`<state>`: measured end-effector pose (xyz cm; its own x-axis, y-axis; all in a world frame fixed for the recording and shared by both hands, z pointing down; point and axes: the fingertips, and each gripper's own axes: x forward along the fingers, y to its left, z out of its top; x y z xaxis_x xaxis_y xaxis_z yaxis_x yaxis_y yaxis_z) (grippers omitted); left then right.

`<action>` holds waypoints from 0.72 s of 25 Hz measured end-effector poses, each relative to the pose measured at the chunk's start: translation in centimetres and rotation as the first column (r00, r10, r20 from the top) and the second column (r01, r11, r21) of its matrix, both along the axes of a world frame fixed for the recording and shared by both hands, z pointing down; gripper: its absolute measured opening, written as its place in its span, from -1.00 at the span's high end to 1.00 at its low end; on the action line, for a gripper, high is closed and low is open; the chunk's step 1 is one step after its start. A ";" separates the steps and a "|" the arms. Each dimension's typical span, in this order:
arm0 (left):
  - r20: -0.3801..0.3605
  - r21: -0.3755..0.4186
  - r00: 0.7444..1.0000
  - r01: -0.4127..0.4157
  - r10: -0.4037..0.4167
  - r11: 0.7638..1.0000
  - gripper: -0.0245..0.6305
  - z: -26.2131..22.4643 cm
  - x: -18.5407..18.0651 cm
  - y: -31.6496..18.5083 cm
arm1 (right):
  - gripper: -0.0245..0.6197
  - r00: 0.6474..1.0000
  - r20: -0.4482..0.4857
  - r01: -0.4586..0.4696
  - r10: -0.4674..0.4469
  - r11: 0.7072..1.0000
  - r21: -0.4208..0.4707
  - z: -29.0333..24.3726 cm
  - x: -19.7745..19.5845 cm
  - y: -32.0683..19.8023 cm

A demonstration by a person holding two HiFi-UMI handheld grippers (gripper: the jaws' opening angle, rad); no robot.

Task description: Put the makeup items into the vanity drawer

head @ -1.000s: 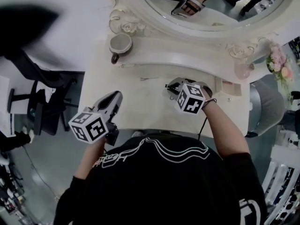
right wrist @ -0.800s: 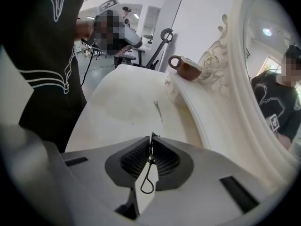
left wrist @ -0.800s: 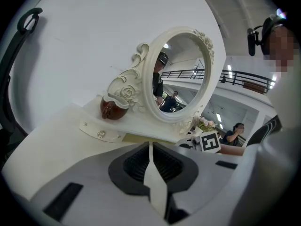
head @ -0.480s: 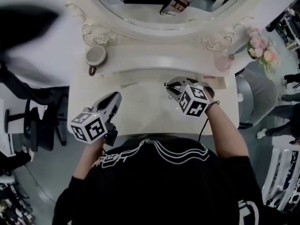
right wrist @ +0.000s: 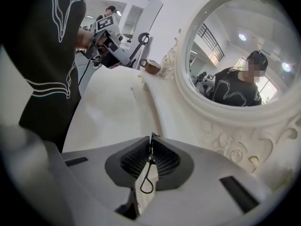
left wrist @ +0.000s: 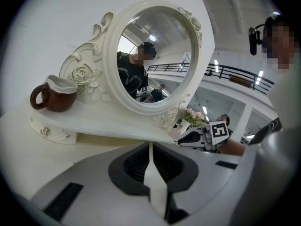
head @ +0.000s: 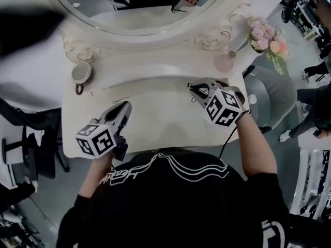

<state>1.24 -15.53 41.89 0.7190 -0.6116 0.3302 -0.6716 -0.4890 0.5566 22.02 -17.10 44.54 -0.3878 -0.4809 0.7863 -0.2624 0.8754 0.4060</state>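
Note:
My right gripper [head: 192, 87] [right wrist: 150, 138] hangs over the right half of the cream vanity top [head: 155, 118], close to the raised shelf. Its jaws are shut on a thin black wire hairpin [right wrist: 148, 175], whose loop dangles between the pads. My left gripper [head: 124, 109] [left wrist: 150, 146] is over the left front of the top, shut, with nothing between its jaws. Each gripper shows in the other's view, the right gripper [left wrist: 207, 134] below the mirror and the left gripper [right wrist: 111, 40] at the far end. A small shelf drawer front with crystal knobs [left wrist: 49, 132] sits under the mug.
A brown mug [head: 81, 73] [left wrist: 55, 95] stands on the shelf's left end. A pink vase [head: 225, 62] with flowers [head: 266, 37] is at the right end. The oval mirror [head: 139, 4] rises behind the shelf. A grey chair [head: 271, 94] is at the right.
Both grippers have shifted to the right along the vanity top. The right one has risen and come nearer the vase, still holding the hairpin. The head view has swung.

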 end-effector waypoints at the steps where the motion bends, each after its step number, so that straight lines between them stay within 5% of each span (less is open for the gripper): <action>1: 0.002 0.001 1.000 -0.003 0.003 1.000 0.79 0.0 0.4 0.0 | 0.79 1.000 -0.005 -0.015 0.015 1.000 0.005 0.0 1.0 -0.1; 11: 0.008 -0.013 1.000 -0.010 0.010 1.000 0.79 0.7 3.7 0.8 | 0.79 0.994 -0.026 -0.103 0.103 0.995 0.011 1.1 8.8 -1.6; 18: 0.036 -0.016 0.999 0.020 -0.019 1.000 0.79 0.9 3.5 1.4 | 0.79 0.994 0.011 -0.106 0.107 0.991 -0.086 3.4 10.5 -1.8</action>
